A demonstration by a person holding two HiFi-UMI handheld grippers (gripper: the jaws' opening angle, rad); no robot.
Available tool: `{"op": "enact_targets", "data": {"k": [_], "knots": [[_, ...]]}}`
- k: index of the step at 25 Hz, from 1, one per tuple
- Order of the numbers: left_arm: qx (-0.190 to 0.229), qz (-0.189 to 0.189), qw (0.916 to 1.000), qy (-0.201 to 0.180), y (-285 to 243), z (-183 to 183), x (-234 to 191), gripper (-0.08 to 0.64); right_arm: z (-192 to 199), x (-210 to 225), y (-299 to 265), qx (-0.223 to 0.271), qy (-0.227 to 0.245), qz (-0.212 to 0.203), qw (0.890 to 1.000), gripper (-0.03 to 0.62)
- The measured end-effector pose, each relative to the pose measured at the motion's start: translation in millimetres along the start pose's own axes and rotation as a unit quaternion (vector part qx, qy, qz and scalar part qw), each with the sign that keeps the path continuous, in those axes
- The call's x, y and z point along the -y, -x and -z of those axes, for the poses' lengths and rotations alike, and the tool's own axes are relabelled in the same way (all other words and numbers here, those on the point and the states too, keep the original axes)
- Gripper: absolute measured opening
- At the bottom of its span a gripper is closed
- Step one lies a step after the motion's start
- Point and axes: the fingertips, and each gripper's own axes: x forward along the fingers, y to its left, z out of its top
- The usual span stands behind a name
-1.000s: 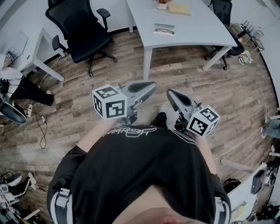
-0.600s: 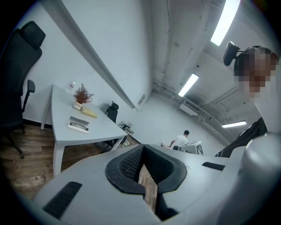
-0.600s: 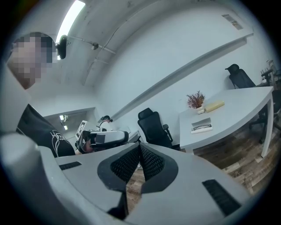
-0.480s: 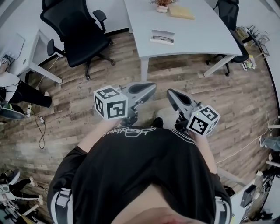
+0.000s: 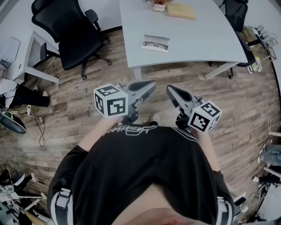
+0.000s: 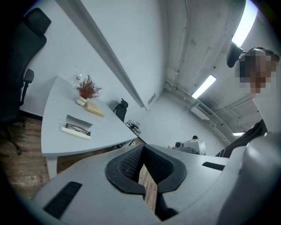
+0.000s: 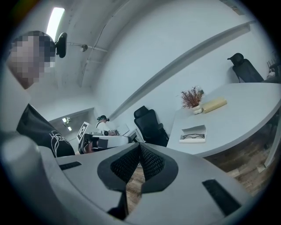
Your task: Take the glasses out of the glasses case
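Forward: left claw, right claw, both closed.

White table with 3 things: open glasses case, potted plant, tan packet.

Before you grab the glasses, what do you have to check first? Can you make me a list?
1. Case lid open: ok. The glasses case lies open on the table.
2. Glasses inside: ok. The glasses show in the case.
3. Left gripper free: ok. Its jaws are together on nothing.
4. Right gripper free: ok. It is shut and empty too.
5. Jaws open to grab: not ok. Both are shut.
6. Close enough to reach: not ok. Both grippers hang over the floor, short of the table.
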Motion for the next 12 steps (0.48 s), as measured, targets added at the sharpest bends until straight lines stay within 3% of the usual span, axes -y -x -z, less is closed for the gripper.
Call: {"op": "enact_targets", "data": {"k": [6, 12], "knots": [[0.004, -0.012, 0.9999, 0.004, -49.3, -23.8, -17.5, 0.008, -27.9, 52.7, 3.8, -0.002, -0.006, -0.009, 1.0, 0.009], [0.015, -0.033, 0.9993, 0.006, -69.3, -37.0, -32.5, 0.008, -44.5, 79.0, -0.4, -0.009, 0.003, -0.032, 0.999, 0.009]]}}
